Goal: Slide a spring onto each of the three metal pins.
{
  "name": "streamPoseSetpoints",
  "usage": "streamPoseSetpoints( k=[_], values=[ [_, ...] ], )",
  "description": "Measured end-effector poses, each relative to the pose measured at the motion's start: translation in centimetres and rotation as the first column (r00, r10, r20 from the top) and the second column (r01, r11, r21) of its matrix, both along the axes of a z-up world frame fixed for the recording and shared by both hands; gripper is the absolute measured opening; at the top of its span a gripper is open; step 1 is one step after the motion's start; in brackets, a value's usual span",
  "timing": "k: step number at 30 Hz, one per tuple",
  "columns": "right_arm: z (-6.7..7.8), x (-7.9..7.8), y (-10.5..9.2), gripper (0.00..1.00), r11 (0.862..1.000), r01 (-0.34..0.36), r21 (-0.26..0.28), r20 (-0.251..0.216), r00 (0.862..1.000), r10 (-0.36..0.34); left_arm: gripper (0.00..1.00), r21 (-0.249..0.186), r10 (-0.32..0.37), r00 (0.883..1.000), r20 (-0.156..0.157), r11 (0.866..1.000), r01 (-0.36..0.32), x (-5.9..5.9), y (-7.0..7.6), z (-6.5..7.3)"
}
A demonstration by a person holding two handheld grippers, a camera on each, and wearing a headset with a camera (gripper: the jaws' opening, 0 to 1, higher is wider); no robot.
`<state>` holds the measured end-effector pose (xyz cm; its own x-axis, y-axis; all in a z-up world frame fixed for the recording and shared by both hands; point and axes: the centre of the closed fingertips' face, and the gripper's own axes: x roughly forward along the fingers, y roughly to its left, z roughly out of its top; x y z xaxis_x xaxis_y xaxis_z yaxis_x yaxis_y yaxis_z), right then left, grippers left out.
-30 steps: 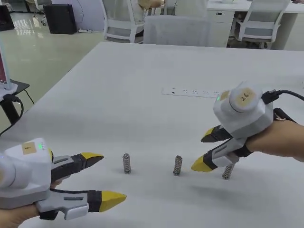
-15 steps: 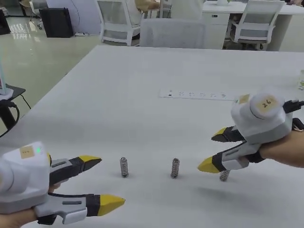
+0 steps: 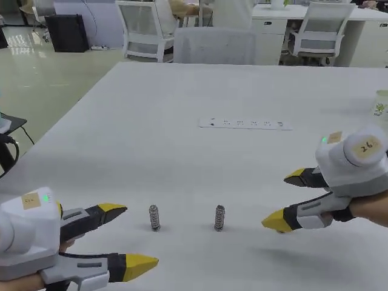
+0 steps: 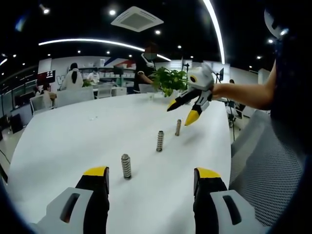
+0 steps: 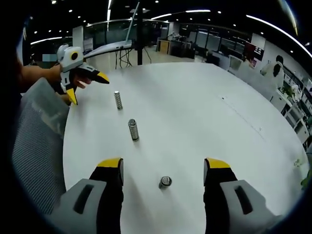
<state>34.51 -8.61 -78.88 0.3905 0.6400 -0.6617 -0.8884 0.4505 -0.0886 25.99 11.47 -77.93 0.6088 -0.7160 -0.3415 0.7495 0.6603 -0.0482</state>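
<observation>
Three springs stand upright in a row on the white table (image 3: 182, 121): the first spring (image 4: 126, 166) just ahead of your left gripper (image 3: 138, 235), the middle spring (image 4: 160, 141) beyond it, and the third spring (image 5: 165, 182) below and between the jaws of your right gripper (image 3: 276, 200). Both claws are spread wide and carry nothing. The sliding step looks finished, though the pins are probably hidden inside the coils, so seating can't be confirmed. Next, lift both grippers clear without brushing a spring.
</observation>
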Motion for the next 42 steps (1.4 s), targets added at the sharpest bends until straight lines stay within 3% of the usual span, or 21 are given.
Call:
streamPoseSetpoints(
  k=[10,22,42],
  values=[
    [-0.4,-1.3,-1.9,0.70,0.999,0.040,0.029,0.008,0.999,-0.040,0.67,-0.004,0.011,1.000,0.000,1.000,-0.011,0.1,0.3,0.0],
    [0.0,-3.5,-2.7,0.74,0.993,0.066,0.098,0.048,0.996,-0.071,0.68,-0.012,0.024,1.000,0.000,1.000,-0.024,0.0,0.6,-0.1],
    [-1.1,-6.2,-3.9,0.75,0.977,0.127,0.173,0.044,0.990,-0.137,0.72,-0.038,0.063,0.998,-0.013,0.997,-0.063,-0.4,1.2,-0.6]
  ],
)
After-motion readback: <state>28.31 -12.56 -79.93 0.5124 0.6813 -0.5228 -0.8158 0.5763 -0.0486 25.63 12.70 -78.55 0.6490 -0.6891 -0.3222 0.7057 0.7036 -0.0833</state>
